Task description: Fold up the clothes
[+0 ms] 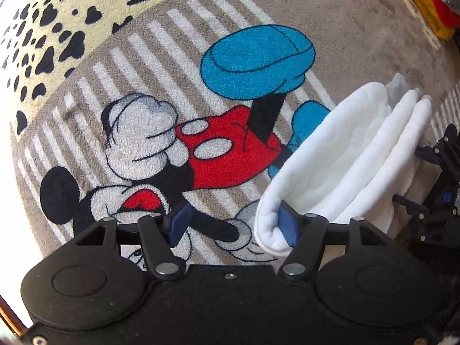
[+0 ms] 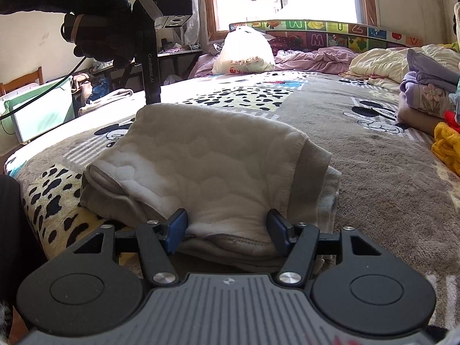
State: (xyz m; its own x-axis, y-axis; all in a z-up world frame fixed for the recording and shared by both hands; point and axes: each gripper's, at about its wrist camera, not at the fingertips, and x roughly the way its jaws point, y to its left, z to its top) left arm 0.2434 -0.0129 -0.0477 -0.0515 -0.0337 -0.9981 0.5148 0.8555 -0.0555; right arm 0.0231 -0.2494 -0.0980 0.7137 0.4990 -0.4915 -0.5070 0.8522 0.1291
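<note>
Presently, a folded white quilted garment (image 2: 207, 172) is seen lying on a grey cartoon-print blanket (image 2: 373, 178) that covers the bed, its stacked layers visible along the near and left edges. The right gripper (image 2: 227, 231) is held low at the garment's near edge, pointing slightly downward; its two blue pads (image 2: 176, 230) are set at either side of a bunched portion of the folded edge, which lies between them, though whether the cloth is actually pinched or merely straddled cannot be told from this view. In the left wrist view the left gripper (image 1: 233, 224) is directed straight down at the blanket, and its jaws are spread apart with only the printed mouse figure (image 1: 161, 155) showing in the gap. One of its pads (image 1: 287, 225) is found against the rounded end of the garment (image 1: 345, 164), outside the fold rather than closed on it (nothing is grasped by this claw). The left gripper's upright body (image 2: 151, 57) is also visible from the right wrist view, held by a dark-sleeved hand (image 2: 100, 43) beyond the garment's far-left corner. A stack of folded clothes (image 2: 425, 95) is noted at the right edge of the bed, with a yellow knitted item (image 2: 445, 146) just beside it, well apart from the white garment. A white plastic bag (image 2: 244, 49) is observed near the headboard.
</note>
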